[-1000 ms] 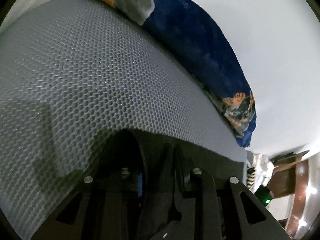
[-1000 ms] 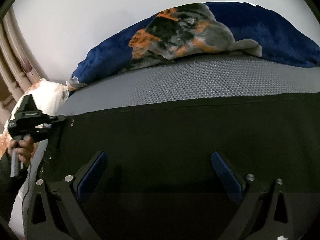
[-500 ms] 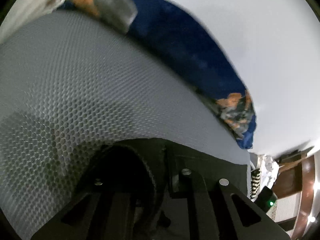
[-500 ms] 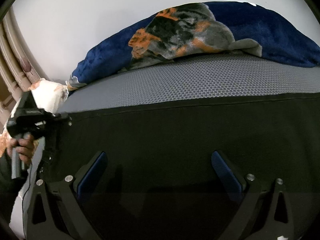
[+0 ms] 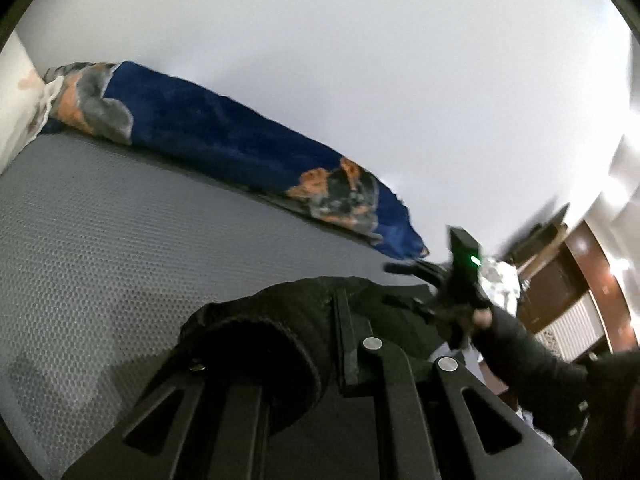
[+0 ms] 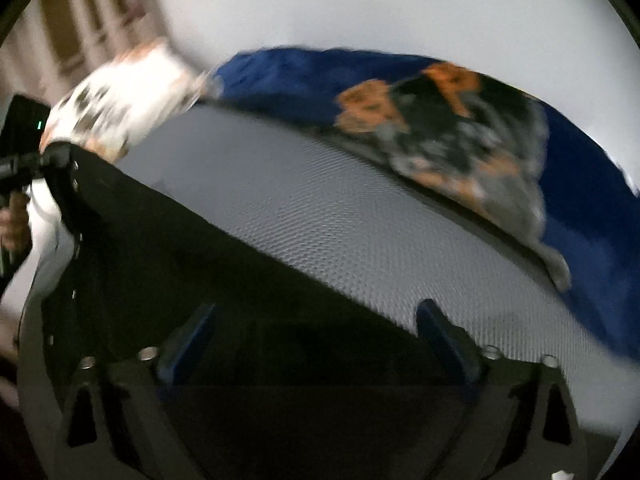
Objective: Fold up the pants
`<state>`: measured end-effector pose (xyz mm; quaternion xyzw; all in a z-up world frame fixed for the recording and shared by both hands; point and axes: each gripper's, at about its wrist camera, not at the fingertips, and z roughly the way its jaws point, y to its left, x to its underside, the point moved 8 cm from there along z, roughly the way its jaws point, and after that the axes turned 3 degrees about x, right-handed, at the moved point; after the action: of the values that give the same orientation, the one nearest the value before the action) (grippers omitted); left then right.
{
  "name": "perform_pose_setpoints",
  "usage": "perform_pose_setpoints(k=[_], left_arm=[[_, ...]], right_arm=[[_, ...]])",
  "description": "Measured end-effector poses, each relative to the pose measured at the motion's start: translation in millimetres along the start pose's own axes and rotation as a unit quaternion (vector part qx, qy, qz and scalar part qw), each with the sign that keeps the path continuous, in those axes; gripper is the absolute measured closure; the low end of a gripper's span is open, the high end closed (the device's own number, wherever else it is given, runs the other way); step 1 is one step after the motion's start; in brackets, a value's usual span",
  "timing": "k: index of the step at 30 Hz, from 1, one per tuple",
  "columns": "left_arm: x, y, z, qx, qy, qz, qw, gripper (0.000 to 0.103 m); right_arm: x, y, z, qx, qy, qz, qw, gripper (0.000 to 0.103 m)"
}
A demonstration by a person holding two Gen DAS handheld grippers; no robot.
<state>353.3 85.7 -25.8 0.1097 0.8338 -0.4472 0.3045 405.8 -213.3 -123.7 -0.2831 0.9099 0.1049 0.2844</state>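
The black pants [image 6: 180,248] lie across the grey mesh mattress [image 6: 360,220]. My left gripper [image 5: 336,308] is shut on one bunched end of the pants [image 5: 280,320] and holds it above the mattress [image 5: 120,240]. My right gripper [image 6: 316,332] hangs tilted over the pants' far edge. Its blue pads [image 6: 440,332] stand wide apart and its jaws are closing, with black cloth under and between them but not pinched. At the left edge of the right wrist view, the left gripper [image 6: 48,160] pulls a corner of the pants up.
A blue blanket [image 5: 224,136] with orange and grey print lies along the white wall behind the mattress. A white patterned pillow [image 6: 120,104] sits at the mattress's end. A person's hand [image 5: 480,318] in a dark sleeve holds the right tool; brown furniture [image 5: 592,280] stands beyond.
My left gripper has closed on the pants' end and risen with it, rolling as it went. My right gripper has lifted and rolled, and its pads have come slightly closer together.
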Motion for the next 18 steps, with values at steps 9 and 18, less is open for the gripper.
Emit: perform_pose_setpoints(k=[9, 18], left_arm=[[3.3, 4.4, -11.9, -0.017, 0.008, 0.010, 0.9998, 0.094], [2.1, 15.9, -10.6, -0.049, 0.017, 0.003, 0.9987, 0.094]], right_arm=[[7.1, 29.2, 36.4, -0.110, 0.126, -0.165, 0.972, 0.047], [50.9, -37.9, 41.3, -0.061, 0.185, -0.147, 0.970, 0.074]])
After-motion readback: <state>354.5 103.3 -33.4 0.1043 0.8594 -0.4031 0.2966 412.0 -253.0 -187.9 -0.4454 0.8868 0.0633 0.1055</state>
